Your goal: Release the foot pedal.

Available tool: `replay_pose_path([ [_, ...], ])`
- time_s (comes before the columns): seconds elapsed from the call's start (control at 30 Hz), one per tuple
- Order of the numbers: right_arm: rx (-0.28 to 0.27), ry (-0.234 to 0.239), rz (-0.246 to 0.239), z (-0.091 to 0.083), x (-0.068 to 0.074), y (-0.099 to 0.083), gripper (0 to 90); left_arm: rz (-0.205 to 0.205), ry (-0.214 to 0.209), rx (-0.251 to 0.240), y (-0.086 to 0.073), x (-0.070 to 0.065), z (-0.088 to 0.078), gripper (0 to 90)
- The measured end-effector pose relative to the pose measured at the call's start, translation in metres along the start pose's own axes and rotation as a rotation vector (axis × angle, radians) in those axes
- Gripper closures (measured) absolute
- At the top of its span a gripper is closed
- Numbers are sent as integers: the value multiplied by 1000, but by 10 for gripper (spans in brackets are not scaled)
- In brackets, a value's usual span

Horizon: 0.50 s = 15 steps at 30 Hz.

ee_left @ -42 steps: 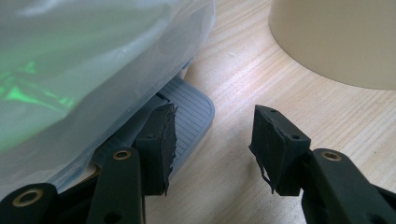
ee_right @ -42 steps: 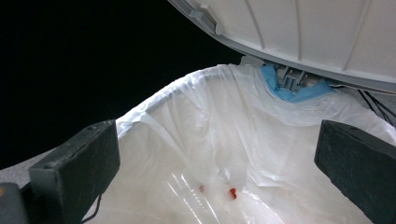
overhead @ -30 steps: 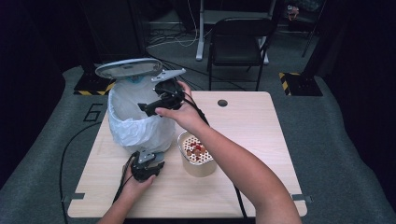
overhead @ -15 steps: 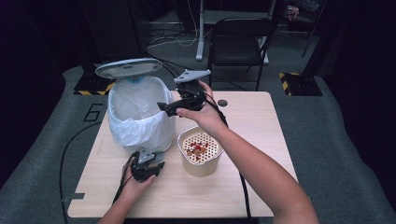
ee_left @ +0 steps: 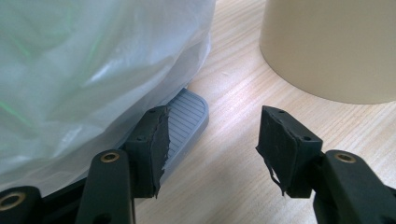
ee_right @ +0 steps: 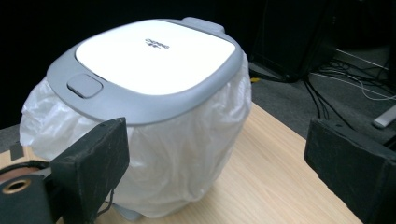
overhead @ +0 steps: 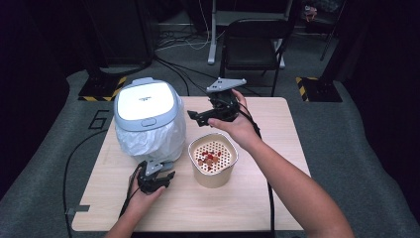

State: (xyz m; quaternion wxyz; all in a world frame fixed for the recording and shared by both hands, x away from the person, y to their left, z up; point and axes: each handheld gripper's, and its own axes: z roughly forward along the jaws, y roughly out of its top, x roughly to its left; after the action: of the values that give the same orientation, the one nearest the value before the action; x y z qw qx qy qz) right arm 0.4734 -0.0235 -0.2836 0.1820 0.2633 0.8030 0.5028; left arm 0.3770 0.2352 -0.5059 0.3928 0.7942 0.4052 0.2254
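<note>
With the lid shut on the bag-lined bin point(overhead: 147, 119) at the surface's point(overhead: 277, 198) left rear, the cycle appears between steps. Left gripper point(overhead: 154, 179) rests open-fingered at the bin's pedal point(ee_left: 186, 122); right gripper point(overhead: 218, 110) hovers open and empty above the perforated cup point(overhead: 213, 159). Next, the pedal likely needs pressing to raise the lid.

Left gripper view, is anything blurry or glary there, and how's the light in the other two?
Left gripper view: the white bin liner and beige container are soft, out of focus, while the pedal and tabletop look sharp. Right gripper view: the bin lid is bright but readable, background nearly black. High view: the table is evenly lit, surroundings dark.
</note>
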Motion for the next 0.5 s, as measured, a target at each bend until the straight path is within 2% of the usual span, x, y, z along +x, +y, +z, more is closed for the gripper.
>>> replay_pose_path([
  [0.03,4,-13,-13,-3,-1,-3,71,13,0,4,1,1,-1,411],
  [0.1,10,-23,-25,-8,-1,-8,82,-4,-5,-1,2,-1,-5,403],
  [0.2,19,-44,-44,-18,-3,-18,104,-52,-33,-4,5,0,-11,403],
  [0.3,28,-56,-39,-30,-7,-28,141,-91,-72,18,9,2,-15,404],
  [0.43,20,-75,-25,-48,-15,-42,148,-103,-95,36,15,2,-20,404],
  [0.5,25,-84,-17,-56,-20,-49,153,-96,-96,44,14,2,-25,404],
])
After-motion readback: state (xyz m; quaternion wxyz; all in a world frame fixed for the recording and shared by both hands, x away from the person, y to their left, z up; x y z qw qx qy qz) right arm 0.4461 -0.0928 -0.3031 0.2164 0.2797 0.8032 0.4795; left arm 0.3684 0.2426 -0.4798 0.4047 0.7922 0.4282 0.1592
